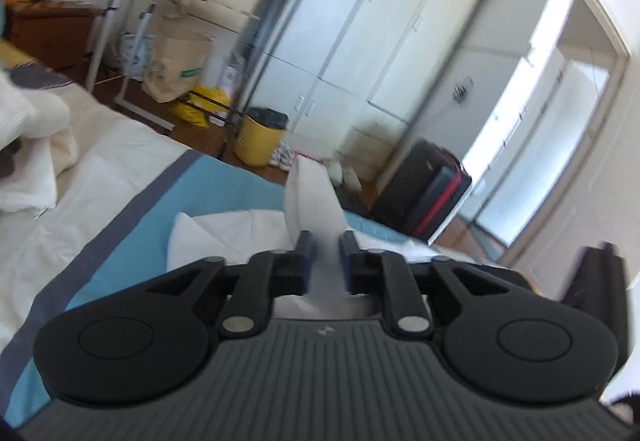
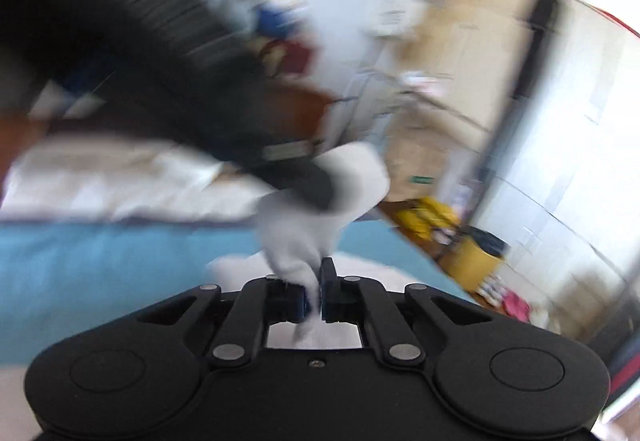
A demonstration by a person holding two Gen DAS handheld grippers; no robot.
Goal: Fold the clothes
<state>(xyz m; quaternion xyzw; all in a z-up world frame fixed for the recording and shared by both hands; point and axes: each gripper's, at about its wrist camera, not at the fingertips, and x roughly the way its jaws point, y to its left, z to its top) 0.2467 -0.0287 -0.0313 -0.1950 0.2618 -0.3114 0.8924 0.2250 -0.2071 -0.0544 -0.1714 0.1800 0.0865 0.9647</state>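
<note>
White cloth [image 1: 310, 197] is hanging between both claws, above the blue bedspread [image 1: 132, 237]: left gripper [image 1: 327, 241] is pinching it loosely, right gripper [image 2: 316, 281] is clamping it tight. It is looking light and floppy (hold the edges).

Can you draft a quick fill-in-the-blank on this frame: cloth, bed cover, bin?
1. The white cloth sits between the fingers of the left hand-held gripper and the right hand-held gripper, so ____ grippers have it.
2. The bed cover under the cloth is ____.
3. The yellow bin on the floor has a ____ liner.

Missing words: both; blue; black
</note>
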